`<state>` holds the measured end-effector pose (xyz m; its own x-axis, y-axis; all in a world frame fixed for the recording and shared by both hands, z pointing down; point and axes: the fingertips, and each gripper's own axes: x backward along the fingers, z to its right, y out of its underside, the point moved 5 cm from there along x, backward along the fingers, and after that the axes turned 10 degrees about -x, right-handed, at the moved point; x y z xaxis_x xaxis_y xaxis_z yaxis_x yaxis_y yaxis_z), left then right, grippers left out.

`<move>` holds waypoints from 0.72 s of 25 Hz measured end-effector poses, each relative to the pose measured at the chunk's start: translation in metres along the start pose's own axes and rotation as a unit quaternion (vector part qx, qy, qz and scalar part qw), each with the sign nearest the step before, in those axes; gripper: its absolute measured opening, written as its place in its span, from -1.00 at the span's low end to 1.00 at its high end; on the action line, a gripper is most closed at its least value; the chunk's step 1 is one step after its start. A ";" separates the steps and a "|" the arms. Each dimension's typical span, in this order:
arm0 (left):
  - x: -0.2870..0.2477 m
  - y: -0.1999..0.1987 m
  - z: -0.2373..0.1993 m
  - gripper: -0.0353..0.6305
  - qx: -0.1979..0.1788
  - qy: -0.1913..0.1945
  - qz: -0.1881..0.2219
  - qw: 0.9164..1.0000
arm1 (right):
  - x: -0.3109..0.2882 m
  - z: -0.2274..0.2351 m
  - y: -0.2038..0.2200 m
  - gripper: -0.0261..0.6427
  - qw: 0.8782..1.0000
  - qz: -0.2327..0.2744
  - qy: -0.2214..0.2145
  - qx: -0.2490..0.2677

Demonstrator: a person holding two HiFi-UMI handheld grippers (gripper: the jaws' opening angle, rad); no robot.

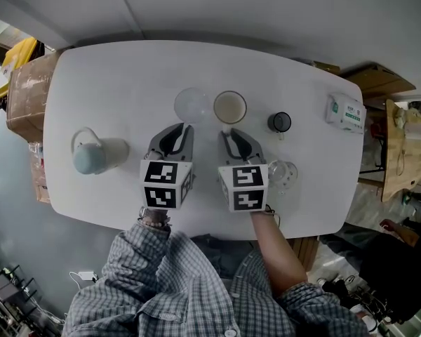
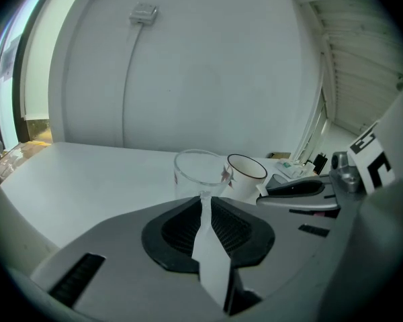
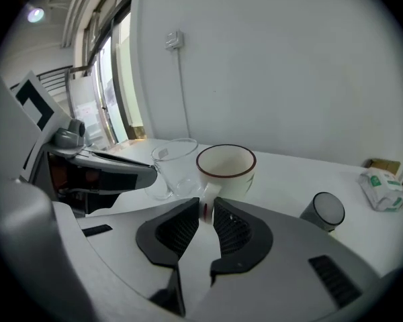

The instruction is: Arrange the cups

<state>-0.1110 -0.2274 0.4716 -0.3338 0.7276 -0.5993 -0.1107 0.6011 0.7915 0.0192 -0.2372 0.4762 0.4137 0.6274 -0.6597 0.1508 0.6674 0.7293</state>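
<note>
A clear glass cup (image 1: pixel 191 105) (image 2: pixel 198 172) and a white mug with a brown rim (image 1: pixel 229 107) (image 3: pixel 226 168) stand side by side at the table's middle. My left gripper (image 1: pixel 186 127) (image 2: pixel 203 198) is shut on the glass cup's thin handle. My right gripper (image 1: pixel 226 132) (image 3: pixel 207 208) is shut on the mug's handle, which shows between its pads. A small dark cup (image 1: pixel 280 122) (image 3: pixel 325 210) stands to the right of the mug. A second clear glass (image 1: pixel 282 175) sits beside my right gripper's body. A pale blue mug (image 1: pixel 95 153) lies on its side at the left.
The white table (image 1: pixel 126 76) has rounded corners. A white and green packet (image 1: pixel 346 112) (image 3: pixel 383 183) lies near its right end. A cardboard box (image 1: pixel 27 93) stands off the left edge, and wooden furniture (image 1: pixel 396 146) off the right. A white wall runs behind the table.
</note>
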 end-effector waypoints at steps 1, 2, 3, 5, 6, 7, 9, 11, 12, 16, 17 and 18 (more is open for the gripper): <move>0.000 0.000 -0.001 -0.75 -0.002 0.001 0.000 1.000 | 0.000 0.001 0.000 -0.70 1.000 0.000 -0.003 -0.005; 0.000 0.000 -0.001 -0.75 -0.003 0.002 0.000 1.000 | 0.000 0.001 0.000 -0.70 1.000 -0.001 -0.004 -0.006; 0.000 -0.001 -0.002 -0.75 -0.002 0.004 0.001 1.000 | -0.001 0.000 0.000 -0.70 1.000 -0.002 -0.007 -0.005; 0.000 0.000 -0.003 -0.75 -0.002 0.006 0.001 1.000 | -0.001 0.000 -0.001 -0.70 1.000 -0.004 -0.018 -0.006; 0.000 0.000 -0.002 -0.75 -0.002 0.006 0.001 1.000 | 0.000 0.000 0.000 -0.71 1.000 -0.005 -0.025 -0.007; 0.000 0.000 -0.002 -0.75 -0.002 0.006 0.002 1.000 | 0.000 0.000 0.000 -0.71 0.999 -0.006 -0.032 -0.007; 0.000 0.000 -0.002 -0.75 -0.002 0.007 0.003 1.000 | 0.001 0.001 0.000 -0.71 0.999 -0.007 -0.042 -0.004; 0.000 -0.001 -0.002 -0.75 -0.003 0.009 0.003 1.000 | 0.001 0.001 0.000 -0.71 0.999 -0.009 -0.049 -0.003; 0.000 -0.001 -0.002 -0.75 -0.004 0.011 0.003 1.000 | 0.002 0.001 0.000 -0.71 0.999 -0.010 -0.051 -0.003; 0.000 0.000 -0.002 -0.75 -0.003 0.012 0.003 1.000 | 0.001 0.000 0.001 -0.71 0.998 -0.012 -0.061 -0.005; 0.000 0.000 -0.002 -0.75 -0.004 0.013 0.004 1.000 | 0.001 0.000 0.002 -0.71 0.998 -0.012 -0.064 -0.004; -0.001 0.000 -0.002 -0.75 -0.005 0.014 0.004 1.000 | 0.001 0.000 0.002 -0.71 0.998 -0.013 -0.067 -0.002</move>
<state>-0.1129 -0.2287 0.4721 -0.3614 0.7226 -0.5893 -0.1165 0.5921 0.7974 0.0200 -0.2352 0.4767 0.5255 0.5518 -0.6475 0.1588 0.6841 0.7119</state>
